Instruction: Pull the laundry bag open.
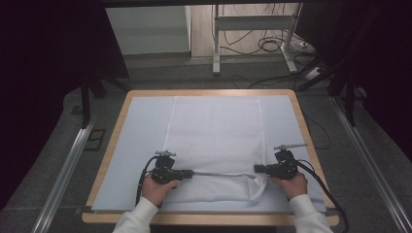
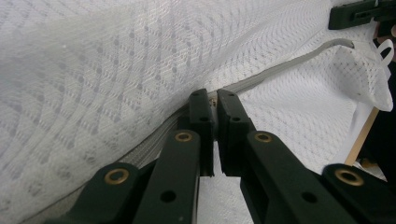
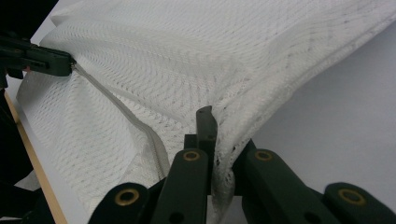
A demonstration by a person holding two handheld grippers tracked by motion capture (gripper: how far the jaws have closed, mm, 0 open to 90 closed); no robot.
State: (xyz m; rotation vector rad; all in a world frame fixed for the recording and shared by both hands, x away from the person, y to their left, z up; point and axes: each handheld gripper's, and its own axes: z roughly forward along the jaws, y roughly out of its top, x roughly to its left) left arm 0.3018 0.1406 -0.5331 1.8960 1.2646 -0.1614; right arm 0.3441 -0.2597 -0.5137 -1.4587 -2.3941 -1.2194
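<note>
A white mesh bag [image 1: 214, 128] lies flat on the pale mat, its near edge lifted and drawn taut between both grippers. A grey zipper [image 1: 218, 174] runs along that edge. My left gripper [image 1: 188, 173] is shut on the zipper band at the bag's left end; in the left gripper view the jaws [image 2: 215, 100] pinch the zipper [image 2: 289, 63]. My right gripper [image 1: 256, 169] is shut on the mesh at the right corner [image 3: 212, 128]. In the right gripper view, the zipper [image 3: 126, 114] leads off to the left gripper [image 3: 44, 60]. The right gripper [image 2: 355, 14] appears far off in the left gripper view.
The mat [image 1: 141, 131] covers a wooden table [image 1: 297, 99] with a raised rim. Metal rails [image 1: 68, 165] run along the floor on both sides. Desk legs [image 1: 216, 43] and cables [image 1: 269, 46] stand beyond the far edge.
</note>
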